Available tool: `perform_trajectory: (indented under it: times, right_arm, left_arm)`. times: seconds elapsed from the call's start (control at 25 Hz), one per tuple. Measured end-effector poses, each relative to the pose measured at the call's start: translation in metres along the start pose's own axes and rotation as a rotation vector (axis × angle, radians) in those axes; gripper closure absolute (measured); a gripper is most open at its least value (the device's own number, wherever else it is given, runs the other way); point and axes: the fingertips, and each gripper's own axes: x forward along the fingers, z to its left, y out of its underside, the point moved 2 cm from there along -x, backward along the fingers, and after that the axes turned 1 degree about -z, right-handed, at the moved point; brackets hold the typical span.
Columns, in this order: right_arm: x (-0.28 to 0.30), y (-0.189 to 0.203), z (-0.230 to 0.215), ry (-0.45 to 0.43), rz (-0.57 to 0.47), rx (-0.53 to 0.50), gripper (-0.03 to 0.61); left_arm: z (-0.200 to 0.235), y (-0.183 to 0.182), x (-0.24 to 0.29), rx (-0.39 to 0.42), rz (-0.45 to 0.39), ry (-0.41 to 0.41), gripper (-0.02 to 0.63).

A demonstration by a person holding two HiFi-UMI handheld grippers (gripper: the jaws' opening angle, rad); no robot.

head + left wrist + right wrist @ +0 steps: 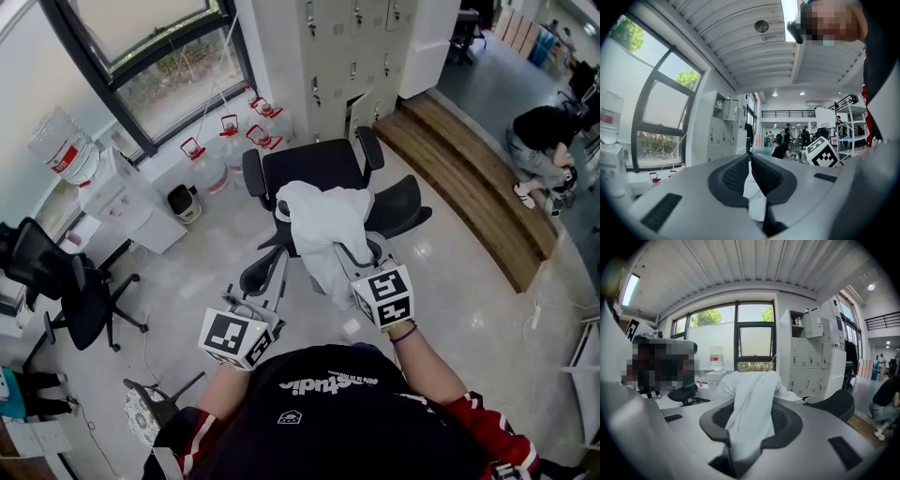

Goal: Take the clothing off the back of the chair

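**Jaws clenched on a hanging fold, right side only**

Our right gripper (pixel 752 427) has its jaws pinched on a bunched fold of the white clothing (pixel 319 220). In the right gripper view the cloth fills the gap between the pads and runs up out of it. Our left gripper (pixel 751 176) has its jaws drawn together with nothing between them. It sits lower left of the chair (pixel 314 167), apart from the garment.

The clothing is draped over the top of the chair's back, with its tail hanging down the near side toward us. We judge it light, soft and limp. It should not slip out of the pads, but it will sag, stretch and trail when lifted. A pinch on gathered layers, as we have now, looks sounder than one on a single edge.

The far half lies over the chair's top edge, so we think a straight pull toward us may drag or catch. Lifting up and over seems safer. The left gripper could take the upper bundle.
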Motion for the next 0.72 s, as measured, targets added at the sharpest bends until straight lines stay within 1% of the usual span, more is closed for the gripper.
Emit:
perform_trajectory:
  times: [0.2,0.36,0.72]
  right_arm:
    - [-0.012,-0.001,0.003,-0.004,-0.054,0.029,0.477]
    - [-0.016,-0.004,0.003,-0.003,-0.074,0.035,0.485]
    - [-0.036,-0.02,0.011,0.006,-0.124,0.045,0.488]
  left_arm:
    - [-0.002,0.001,-0.014,-0.003,0.001,-0.004,0.578]
    - [-0.002,0.004,-0.021,-0.007,0.002,-0.012,0.578]
    - [-0.006,0.003,-0.031,-0.006,-0.002,0.003,0.578]
